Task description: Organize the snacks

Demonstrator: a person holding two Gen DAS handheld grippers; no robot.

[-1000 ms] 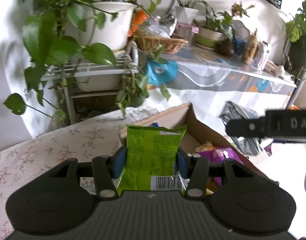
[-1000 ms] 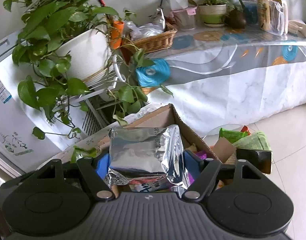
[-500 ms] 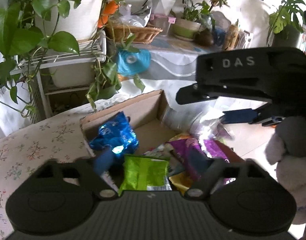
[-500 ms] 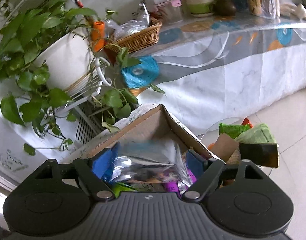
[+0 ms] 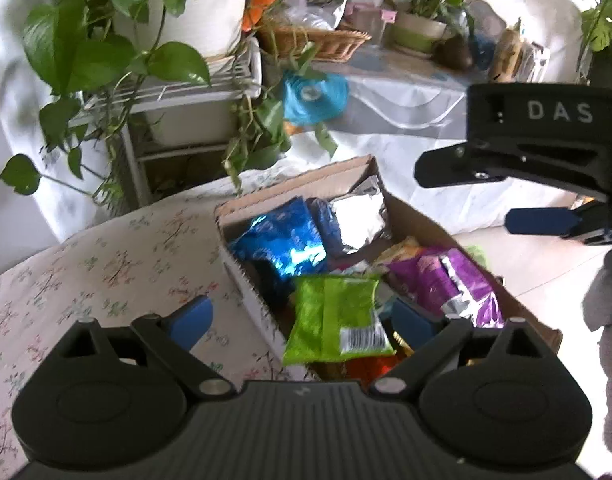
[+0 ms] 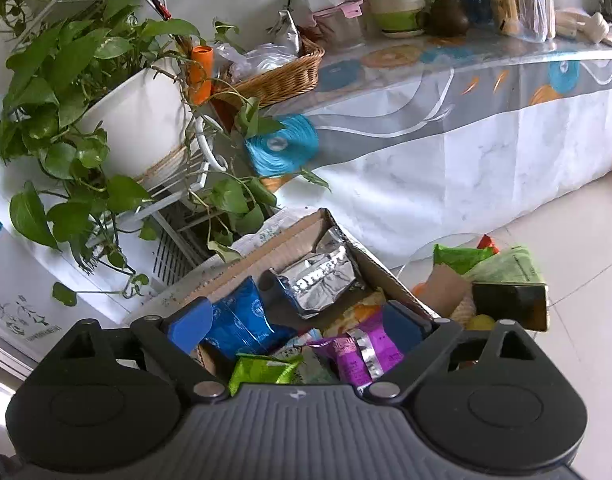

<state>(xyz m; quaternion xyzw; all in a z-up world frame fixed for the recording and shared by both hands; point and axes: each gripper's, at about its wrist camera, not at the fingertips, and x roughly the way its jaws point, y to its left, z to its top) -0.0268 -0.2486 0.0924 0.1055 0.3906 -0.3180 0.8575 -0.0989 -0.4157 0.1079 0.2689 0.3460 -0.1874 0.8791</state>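
On the floral tablecloth (image 5: 106, 264) sits the cardboard box (image 5: 306, 176), the largest piece, holding a silver pouch (image 5: 357, 216) at twelve o'clock and a green packet (image 5: 337, 320) at six. Both the left gripper (image 5: 302, 316) and right gripper (image 6: 294, 320) have just been opening, jaws wide apart, gripping nothing.

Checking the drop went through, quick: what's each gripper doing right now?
Left gripper: open, fingers just spread, green packet lying loose in the box.
Right gripper: open, fingers just spread, holding nothing.
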